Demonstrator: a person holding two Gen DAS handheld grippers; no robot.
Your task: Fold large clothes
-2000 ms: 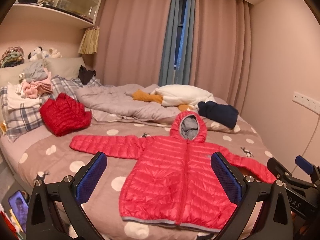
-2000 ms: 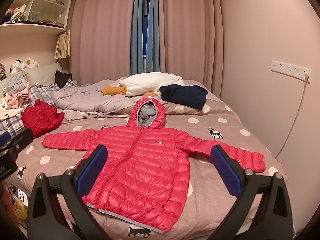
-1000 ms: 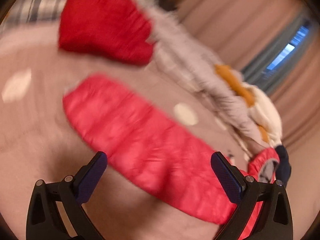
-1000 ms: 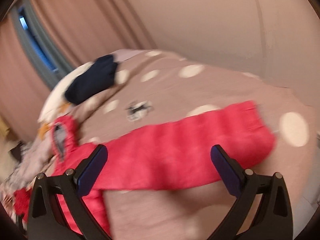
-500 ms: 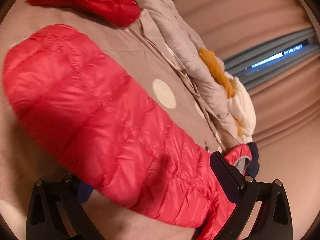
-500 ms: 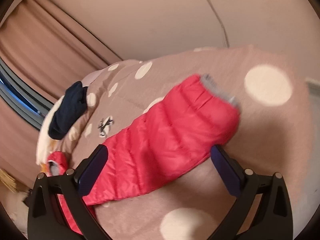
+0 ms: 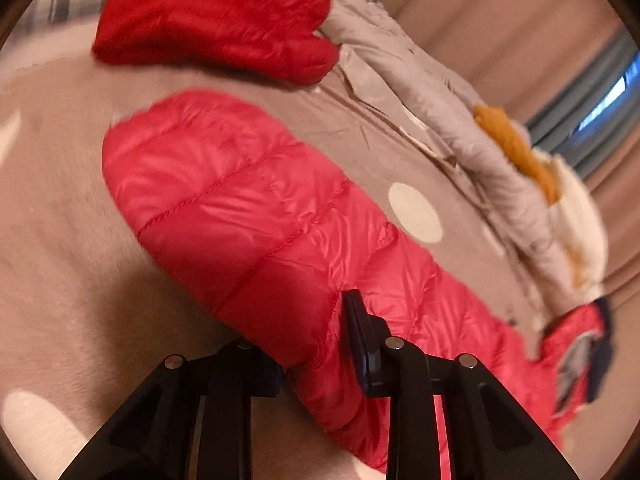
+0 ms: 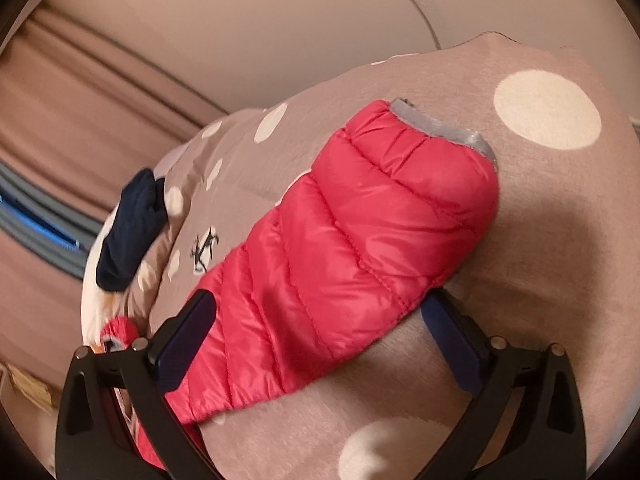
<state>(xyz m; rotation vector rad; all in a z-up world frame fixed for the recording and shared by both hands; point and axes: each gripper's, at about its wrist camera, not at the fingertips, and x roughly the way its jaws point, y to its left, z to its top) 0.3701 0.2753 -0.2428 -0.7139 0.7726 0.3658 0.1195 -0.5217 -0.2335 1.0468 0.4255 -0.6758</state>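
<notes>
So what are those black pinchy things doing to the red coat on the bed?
A person is folding a red puffy jacket spread on the spotted bed cover, with a gripper in each hand. The left gripper has just been closing and now pinches one sleeve. The right gripper is open, its fingers either side of the other sleeve near the grey cuff, not squeezing yet.

Red quilted jacket [image 7: 248, 208], taupe bedspread [image 8: 540, 240] white-dotted.

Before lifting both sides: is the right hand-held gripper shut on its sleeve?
No, open: right hand-held gripper straddles the sleeve, pads apart.
</notes>
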